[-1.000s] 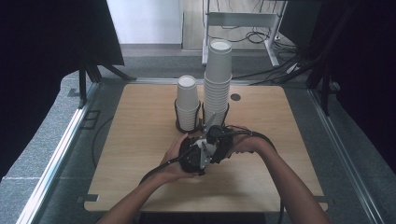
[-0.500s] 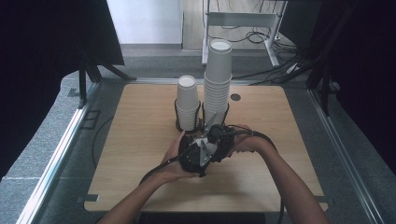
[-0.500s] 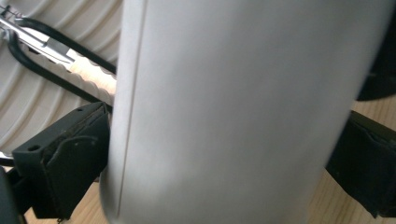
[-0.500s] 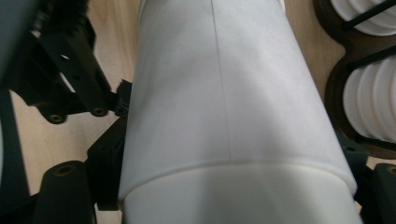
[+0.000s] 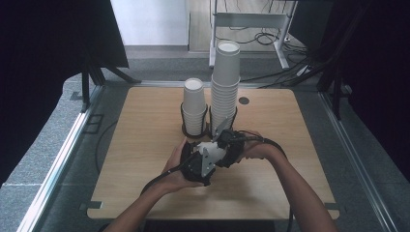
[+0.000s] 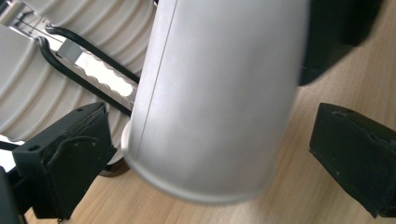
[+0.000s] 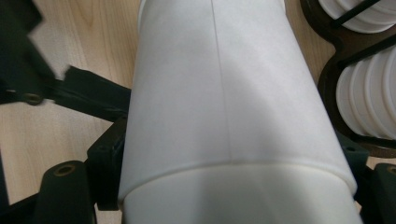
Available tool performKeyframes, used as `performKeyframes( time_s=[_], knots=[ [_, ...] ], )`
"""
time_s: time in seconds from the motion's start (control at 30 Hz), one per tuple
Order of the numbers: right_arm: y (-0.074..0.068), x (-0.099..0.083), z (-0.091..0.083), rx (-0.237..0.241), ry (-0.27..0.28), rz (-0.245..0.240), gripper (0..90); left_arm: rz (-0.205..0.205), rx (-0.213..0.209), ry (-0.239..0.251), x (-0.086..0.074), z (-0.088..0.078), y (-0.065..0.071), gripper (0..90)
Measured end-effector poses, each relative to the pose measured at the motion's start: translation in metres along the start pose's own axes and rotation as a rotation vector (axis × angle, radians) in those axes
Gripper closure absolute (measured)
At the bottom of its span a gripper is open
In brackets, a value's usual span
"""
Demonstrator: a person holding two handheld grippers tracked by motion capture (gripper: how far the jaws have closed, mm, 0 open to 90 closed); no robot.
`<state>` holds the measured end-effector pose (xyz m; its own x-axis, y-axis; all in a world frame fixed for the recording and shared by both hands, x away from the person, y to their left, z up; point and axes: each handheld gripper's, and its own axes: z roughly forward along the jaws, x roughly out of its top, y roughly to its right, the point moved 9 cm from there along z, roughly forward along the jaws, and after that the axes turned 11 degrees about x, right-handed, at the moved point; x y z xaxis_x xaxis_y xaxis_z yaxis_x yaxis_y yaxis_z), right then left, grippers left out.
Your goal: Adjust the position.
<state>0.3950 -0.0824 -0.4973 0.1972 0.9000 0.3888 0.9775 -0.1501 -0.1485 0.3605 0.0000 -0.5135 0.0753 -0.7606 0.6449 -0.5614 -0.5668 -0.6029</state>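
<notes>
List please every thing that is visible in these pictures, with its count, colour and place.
Table: one, light wood, centre of the high view.
Tall cup stack: one, white, in a black wire holder at the table's middle.
Short cup stack: one, white, in the holder beside the tall one.
Paper cup: white, on its side; a second is nested at its wide end.
Left gripper: black, jaws open, either side of the cup.
Right gripper: black, jaws against the cup's sides.
Hands: two, low centre.
</notes>
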Motion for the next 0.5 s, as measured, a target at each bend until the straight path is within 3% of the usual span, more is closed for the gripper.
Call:
performKeyframes(
  time_s=[0.2, 0.33, 0.4, 0.43, 0.5],
  knots=[
    [0.005, -0.001, -0.003, -0.032, 0.076, 0.019, 22.1, -0.027, -0.014, 0.000, -0.008, -0.009, 0.002, 1.0],
    [0.006, -0.002, -0.004, -0.041, 0.119, 0.033, 22.1, -0.123, -0.042, 0.006, -0.014, -0.011, 0.000, 2.9],
    [0.005, -0.003, -0.004, -0.040, 0.135, 0.037, 22.0, -0.141, -0.047, 0.006, -0.015, -0.012, -0.001, 3.8],
    [0.005, -0.003, -0.005, -0.036, 0.147, 0.042, 22.1, -0.183, -0.058, 0.005, -0.018, -0.012, -0.002, 4.2],
    [0.005, -0.003, -0.006, -0.042, 0.171, 0.050, 22.0, -0.196, -0.059, 0.007, -0.019, -0.012, -0.003, 4.6]
  ],
)
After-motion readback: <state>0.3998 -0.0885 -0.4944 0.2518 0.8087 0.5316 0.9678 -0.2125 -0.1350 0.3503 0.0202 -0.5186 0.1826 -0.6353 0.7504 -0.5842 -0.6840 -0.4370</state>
